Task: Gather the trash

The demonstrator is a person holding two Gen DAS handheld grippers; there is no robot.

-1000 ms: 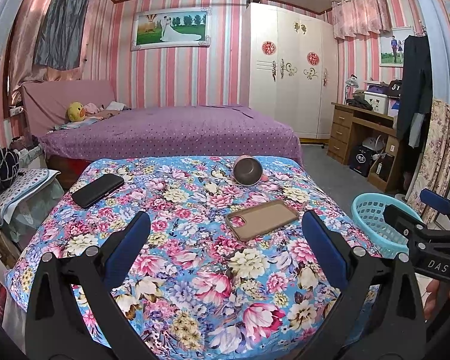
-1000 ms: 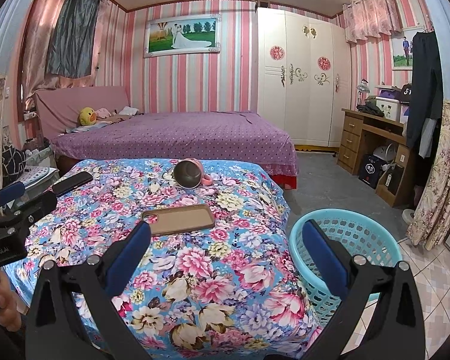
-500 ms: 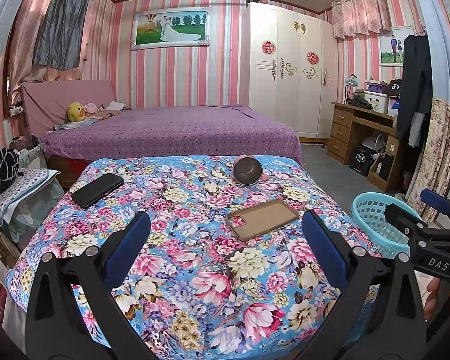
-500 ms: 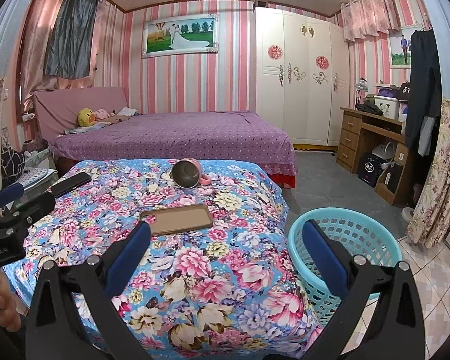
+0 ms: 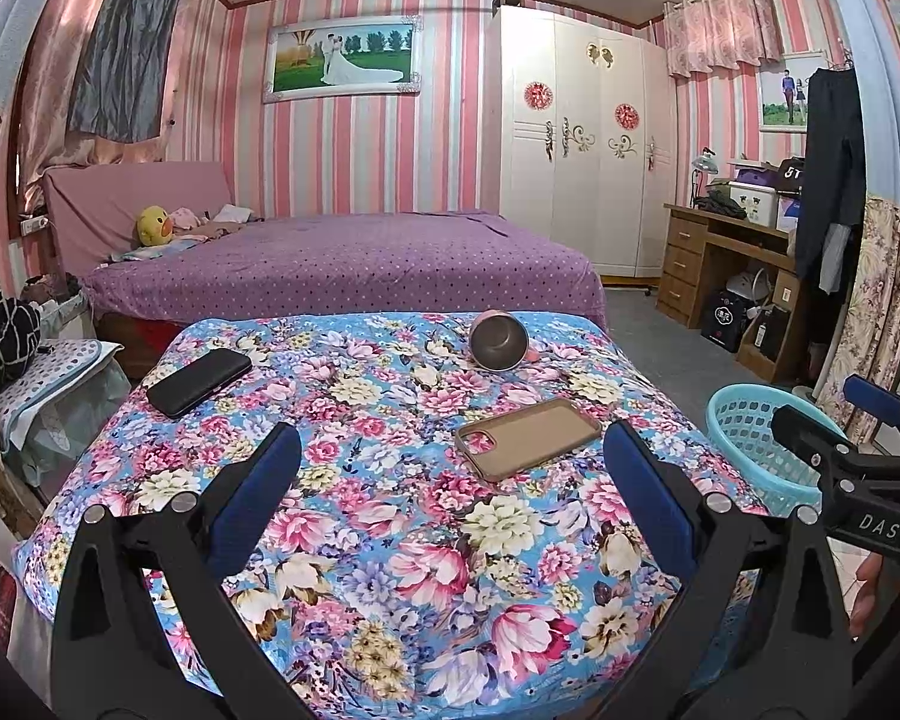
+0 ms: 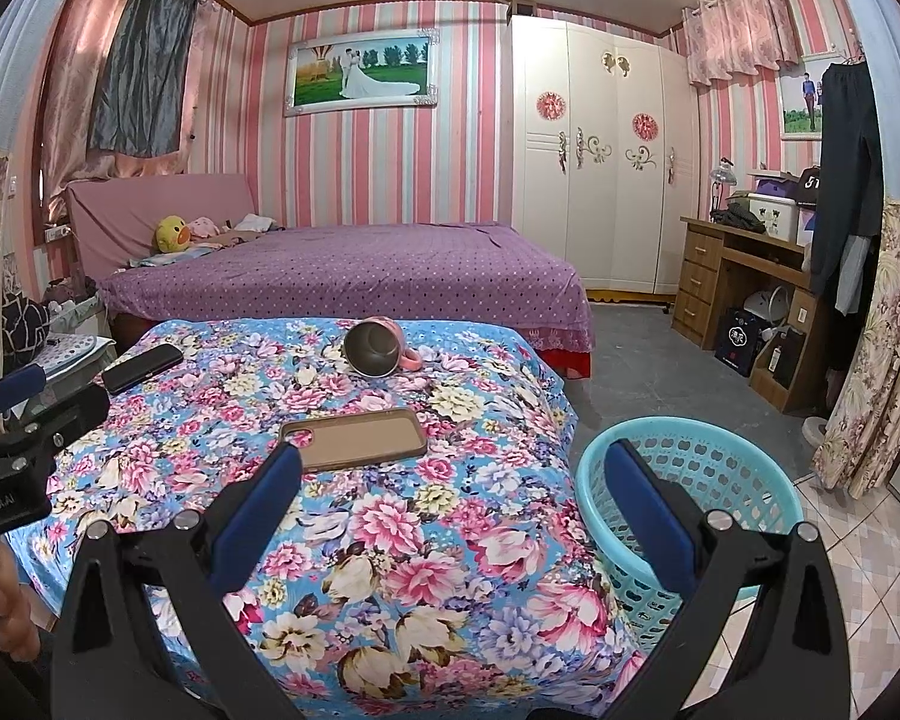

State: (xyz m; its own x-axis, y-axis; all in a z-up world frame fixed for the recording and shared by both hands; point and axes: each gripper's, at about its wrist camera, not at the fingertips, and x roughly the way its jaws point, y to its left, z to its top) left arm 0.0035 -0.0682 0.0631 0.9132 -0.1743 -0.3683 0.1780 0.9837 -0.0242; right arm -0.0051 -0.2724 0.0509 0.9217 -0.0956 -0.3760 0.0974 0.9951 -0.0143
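Floral cloth (image 5: pixel 390 516) carries 3 items: tan phone case (image 5: pixel 528 437) at 1 o'clock, pink mug (image 5: pixel 499 342) tipped at 12, black phone (image 5: pixel 198 381) at 10. Teal basket (image 6: pixel 720 480) on floor, inside unclear; no obvious trash visible, so progress unclear. Left gripper (image 5: pixel 450 492) and right gripper (image 6: pixel 450 492): jaws spread, empty

The left gripper (image 5: pixel 450 480) is hovering wide open over the near edge of the flowered bedspread (image 5: pixel 390 540). A tan phone case (image 5: pixel 528 437) is lying between its fingers; a tipped cup (image 5: pixel 499 341) is resting near the far edge.
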